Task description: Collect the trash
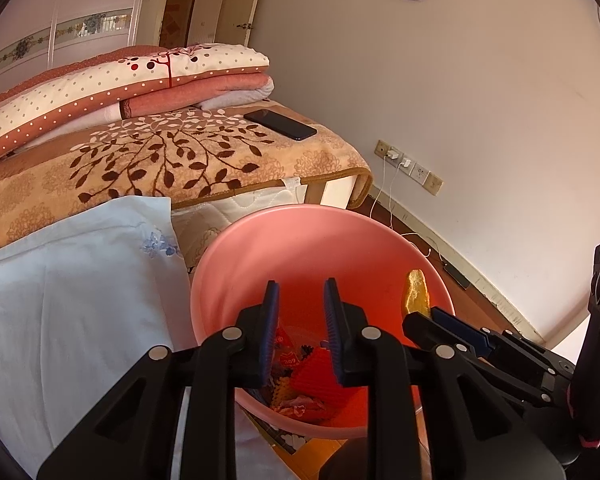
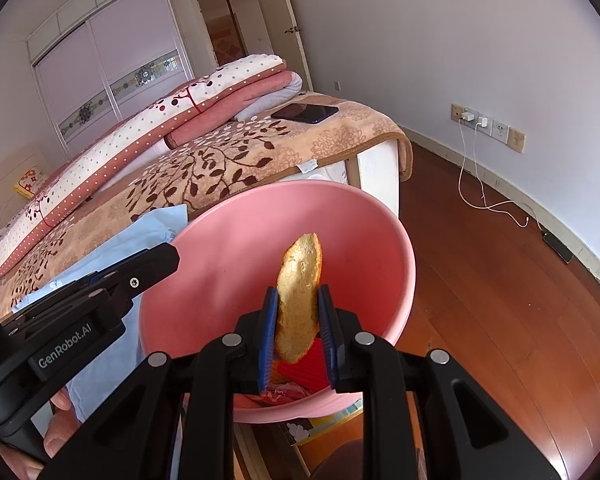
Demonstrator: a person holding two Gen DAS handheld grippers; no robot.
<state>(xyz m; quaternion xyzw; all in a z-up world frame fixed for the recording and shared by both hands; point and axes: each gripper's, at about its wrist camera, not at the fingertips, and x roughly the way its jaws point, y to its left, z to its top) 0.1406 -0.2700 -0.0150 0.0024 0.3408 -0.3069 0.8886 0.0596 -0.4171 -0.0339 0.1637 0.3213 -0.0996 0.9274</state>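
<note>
A pink plastic bin (image 1: 300,240) stands beside the bed; it also shows in the right wrist view (image 2: 360,232). Red and orange wrappers (image 1: 304,380) lie at its bottom. My right gripper (image 2: 298,300) is shut on a slice of toasted bread (image 2: 300,280) and holds it upright over the bin. The bread (image 1: 415,294) and the right gripper (image 1: 420,316) show in the left wrist view over the bin's right rim. My left gripper (image 1: 300,300) is open and empty above the bin, pointing into it; in the right wrist view its finger (image 2: 156,260) reaches the left rim.
The bed with a leaf-patterned blanket (image 1: 172,156) is left of the bin, with folded quilts (image 1: 120,80), a black phone (image 1: 280,124) and a light blue pillowcase (image 1: 68,292). A white charging cable (image 2: 488,204) lies on the wooden floor (image 2: 500,300) by the wall.
</note>
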